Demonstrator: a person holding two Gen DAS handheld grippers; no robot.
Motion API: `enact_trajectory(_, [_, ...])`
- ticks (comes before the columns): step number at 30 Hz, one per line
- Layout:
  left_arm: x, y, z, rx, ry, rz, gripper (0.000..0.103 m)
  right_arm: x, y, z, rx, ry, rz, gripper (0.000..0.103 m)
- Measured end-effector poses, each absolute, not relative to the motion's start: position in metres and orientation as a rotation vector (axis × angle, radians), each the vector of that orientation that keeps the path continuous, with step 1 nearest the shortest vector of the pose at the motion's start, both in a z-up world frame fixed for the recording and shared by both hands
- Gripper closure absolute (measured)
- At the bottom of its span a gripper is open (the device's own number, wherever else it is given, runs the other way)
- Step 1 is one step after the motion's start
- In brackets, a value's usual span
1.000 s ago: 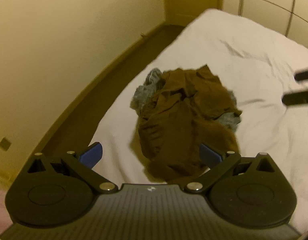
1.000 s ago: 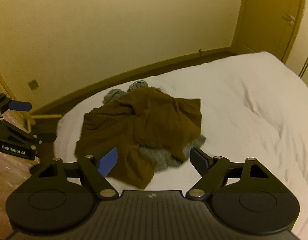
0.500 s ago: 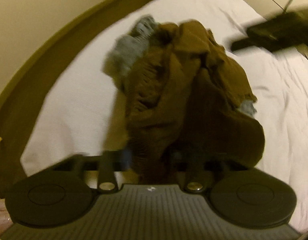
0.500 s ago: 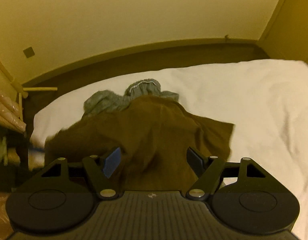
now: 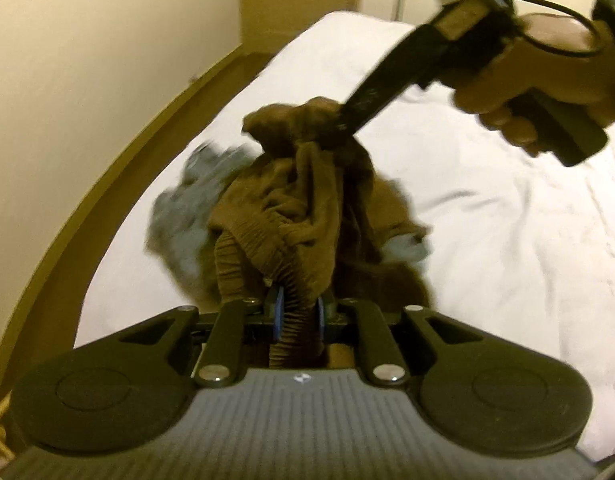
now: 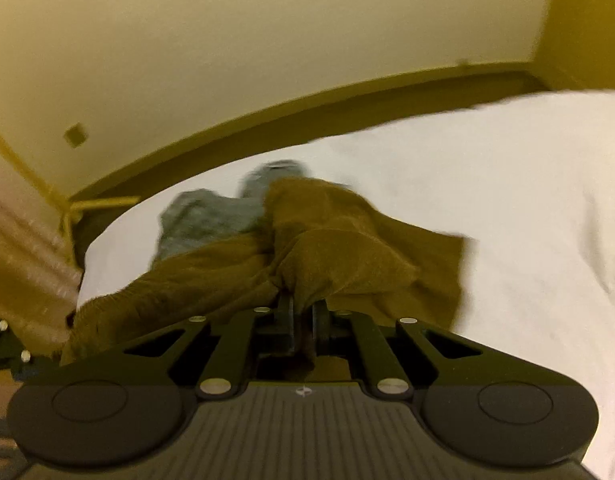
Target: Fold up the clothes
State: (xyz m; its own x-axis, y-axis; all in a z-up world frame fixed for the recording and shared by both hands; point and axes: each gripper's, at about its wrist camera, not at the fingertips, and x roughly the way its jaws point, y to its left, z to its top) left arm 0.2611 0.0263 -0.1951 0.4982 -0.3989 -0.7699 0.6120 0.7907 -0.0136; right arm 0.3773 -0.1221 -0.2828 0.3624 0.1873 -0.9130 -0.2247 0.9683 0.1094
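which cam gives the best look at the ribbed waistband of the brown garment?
Left wrist. The ribbed waistband loops up sharp and close, pinched in the left gripper. The right wrist view shows only blurred plain cloth of the brown garment bunched at the right gripper; no ribbing can be made out there.

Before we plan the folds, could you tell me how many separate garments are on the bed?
2. A brown garment is pinched by both the left gripper and the right gripper; a grey garment lies partly beneath it. More could be hidden underneath.
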Motion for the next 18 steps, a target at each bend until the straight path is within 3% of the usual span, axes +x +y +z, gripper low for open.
enact_trajectory(4, [0.237,-0.006,-0.186,0.300,0.847,-0.792,0.087,0.315,-0.179,-0.279,0.035,1.221,0.118,0.098])
enact_trajectory(6, [0.225,-0.022,-0.183,0.308,0.852,-0.879,0.080,0.284,-0.208,-0.277,0.071,1.244,0.044,0.096])
enact_trajectory(8, [0.213,-0.032,-0.183,0.322,0.858,-0.937,0.078,0.256,-0.230,-0.278,0.102,1.269,-0.027,0.087])
enact_trajectory(10, [0.203,-0.034,-0.182,0.351,0.858,-0.947,0.070,0.234,-0.241,-0.284,0.124,1.297,-0.091,0.075])
enact_trajectory(11, [0.201,-0.031,-0.182,0.351,0.862,-0.945,0.068,0.225,-0.243,-0.284,0.135,1.294,-0.104,0.063])
enact_trajectory(13, [0.201,-0.020,-0.184,0.345,0.879,-0.926,0.066,0.210,-0.241,-0.281,0.153,1.277,-0.111,0.052])
enact_trajectory(18, [0.204,0.006,-0.194,0.388,0.929,-0.855,0.063,0.186,-0.223,-0.274,0.273,1.244,-0.097,0.051])
